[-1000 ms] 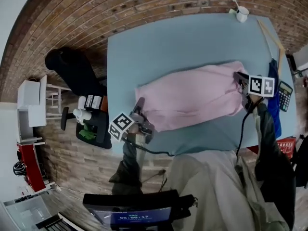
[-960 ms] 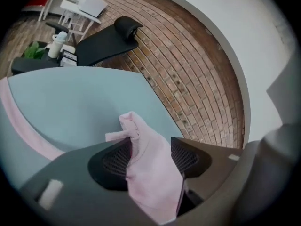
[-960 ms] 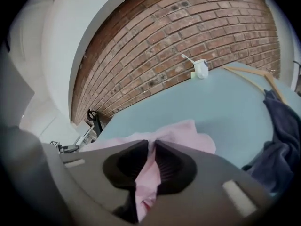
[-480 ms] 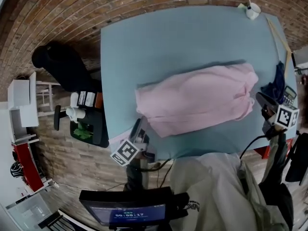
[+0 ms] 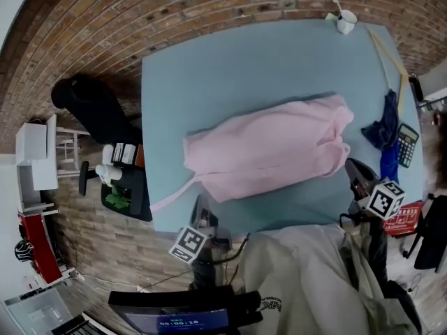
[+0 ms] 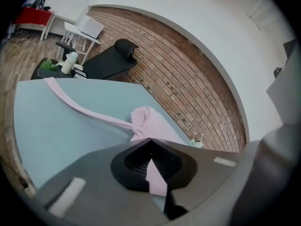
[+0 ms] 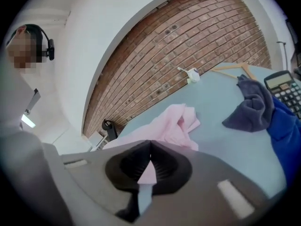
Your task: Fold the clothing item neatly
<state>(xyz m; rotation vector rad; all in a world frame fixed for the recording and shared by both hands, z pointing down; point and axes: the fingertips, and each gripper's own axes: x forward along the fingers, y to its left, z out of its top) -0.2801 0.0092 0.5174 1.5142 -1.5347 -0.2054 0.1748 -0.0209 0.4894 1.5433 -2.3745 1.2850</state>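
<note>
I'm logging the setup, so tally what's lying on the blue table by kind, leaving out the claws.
Fabric pieces: 3 (pink garment, dark navy cloth, bright blue cloth)
Cups: 1 (white cup)
Hangers: 1 (wooden hanger)
Calculators: 1 (calculator)
Total: 6

A blue-grey desk [image 5: 244, 68] stands before a red brick wall [image 5: 174, 5], with white wall [image 6: 197, 18] above the brick. Left of the desk, on a brown plank floor [image 6: 14, 65], are a black padded bench [image 5: 94, 107], a white rack [image 5: 38, 152] and a red stand [image 5: 43, 246].
</note>
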